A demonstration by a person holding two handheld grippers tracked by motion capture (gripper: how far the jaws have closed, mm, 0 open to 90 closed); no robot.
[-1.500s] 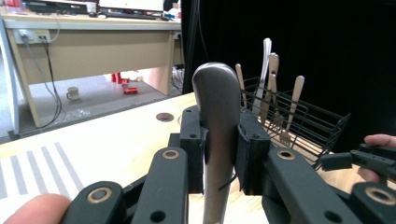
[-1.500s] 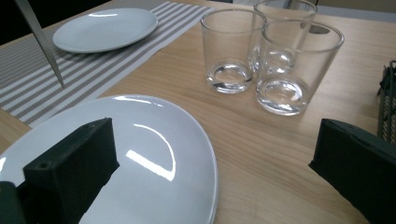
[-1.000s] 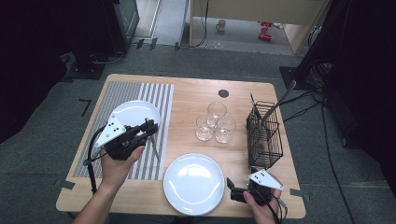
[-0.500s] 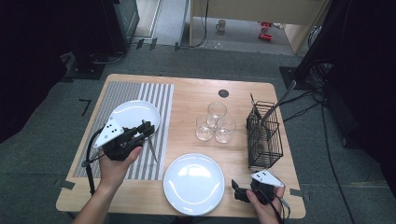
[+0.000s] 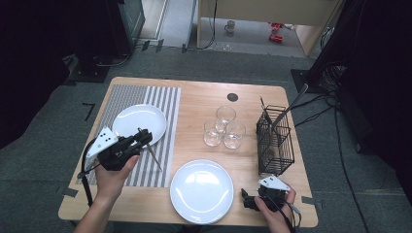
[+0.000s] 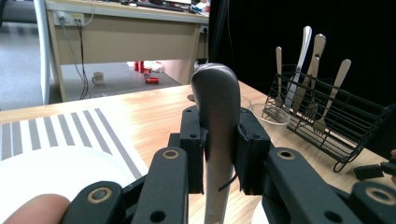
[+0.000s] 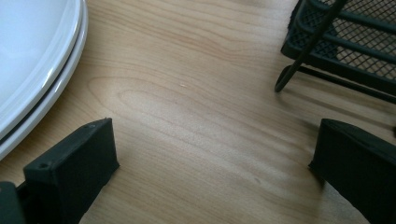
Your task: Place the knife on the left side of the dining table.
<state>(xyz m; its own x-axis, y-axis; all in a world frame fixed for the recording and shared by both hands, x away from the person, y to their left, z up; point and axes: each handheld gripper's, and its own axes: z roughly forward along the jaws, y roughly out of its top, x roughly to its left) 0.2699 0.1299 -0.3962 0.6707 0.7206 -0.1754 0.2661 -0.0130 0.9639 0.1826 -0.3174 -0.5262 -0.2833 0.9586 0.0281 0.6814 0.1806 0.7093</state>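
- The wooden table point(image 5: 204, 104) shows whole in the high view, with a striped mat point(image 5: 160, 104) on its left part.
- On the mat lies a white plate point(image 5: 133, 121). A second white plate point(image 5: 201, 189) sits at the near edge of the table, and the right gripper view shows it is really two plates stacked point(image 7: 37, 70).
- A black wire basket point(image 5: 276, 141) stands on the right side. The left gripper view shows forks and spoons point(image 6: 306, 60) standing up in it, which look tiny from above.
- Three clear glasses point(image 5: 224, 128) stand together, touching, in the middle of the table.
- The left gripper point(image 5: 141, 140) is over the near edge of the plate on the mat. Its jaws are pinching a metal piece of cutlery point(image 6: 215, 107). From above, the long thin piece point(image 5: 153, 154) sticks out and slants down over the mat. I cannot tell if it is a knife, fork or spoon.
- The right gripper point(image 5: 248, 200) rests low by the table's near right corner, between the stacked plates and the basket. Its jaws are spread wide with bare wood between them, holding nothing.
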